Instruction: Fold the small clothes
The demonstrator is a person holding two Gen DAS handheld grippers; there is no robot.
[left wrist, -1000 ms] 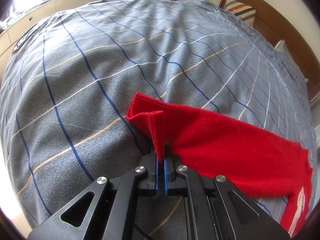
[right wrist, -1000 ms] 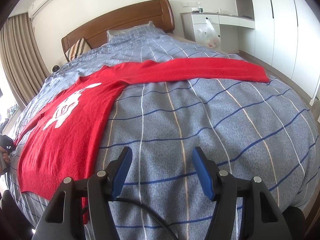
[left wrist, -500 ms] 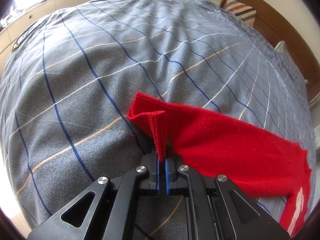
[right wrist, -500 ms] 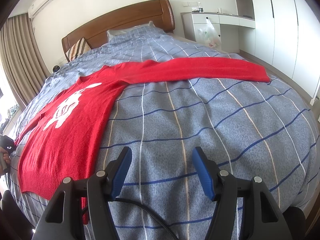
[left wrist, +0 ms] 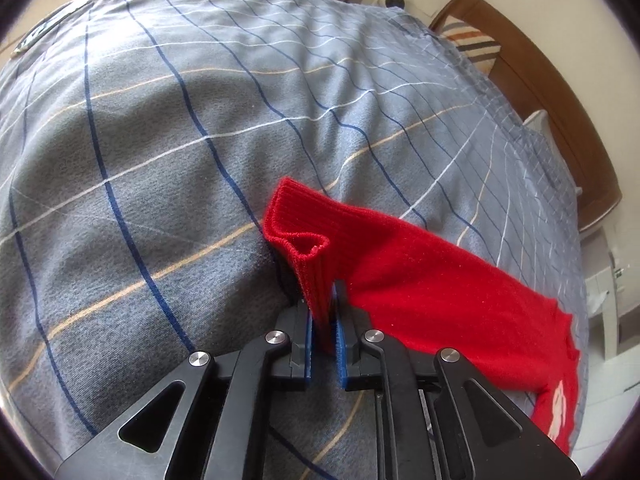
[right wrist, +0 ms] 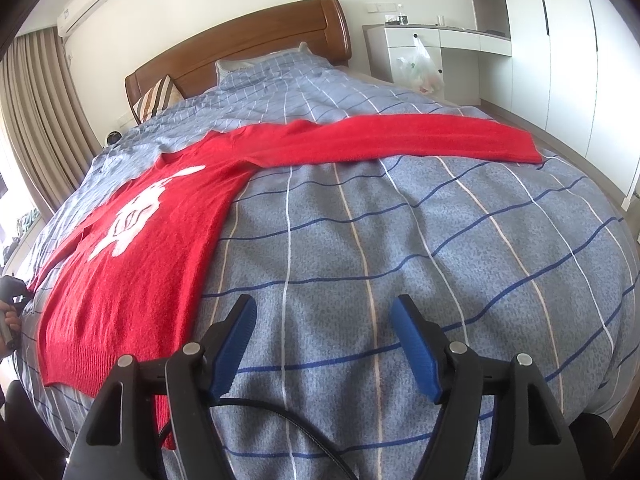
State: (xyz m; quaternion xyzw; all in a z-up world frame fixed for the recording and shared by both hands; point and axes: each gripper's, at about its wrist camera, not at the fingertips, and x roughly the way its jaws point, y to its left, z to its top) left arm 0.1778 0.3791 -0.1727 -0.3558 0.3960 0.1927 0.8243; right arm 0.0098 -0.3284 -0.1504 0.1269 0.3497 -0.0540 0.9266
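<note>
- Between the blue pads of the left gripper (left wrist: 323, 312) stood the ribbed cuff (left wrist: 308, 248) of a red sweater (right wrist: 132, 248), pulled up off the bed into a small open loop just ahead of the fingertips.
- Those jaws had just been easing apart; the gap between them was narrow, and the knit still filled it, so whether the pads pressed on it or only flanked it could not be told for certain.
- From the cuff the sleeve (left wrist: 440, 280) ran away to the right of the left gripper, lying flat on the blanket and widening into the sweater's body, where a patch of white pattern showed at the picture's lower right edge.
- Ahead and to the left of the right gripper (right wrist: 324, 320) the sweater's body lay spread face up, its white figure showing; the hem reached down beside that gripper's left finger.
- The other sleeve (right wrist: 400, 138) stretched across the bed well ahead of the right gripper, ending at a cuff far to its right.
- The right gripper's jaws had just been opening and stood wide, with only bare blanket between them.
- Under everything lay a grey-blue checked blanket (right wrist: 400, 240), with a wooden headboard (right wrist: 248, 46) beyond it.
</note>
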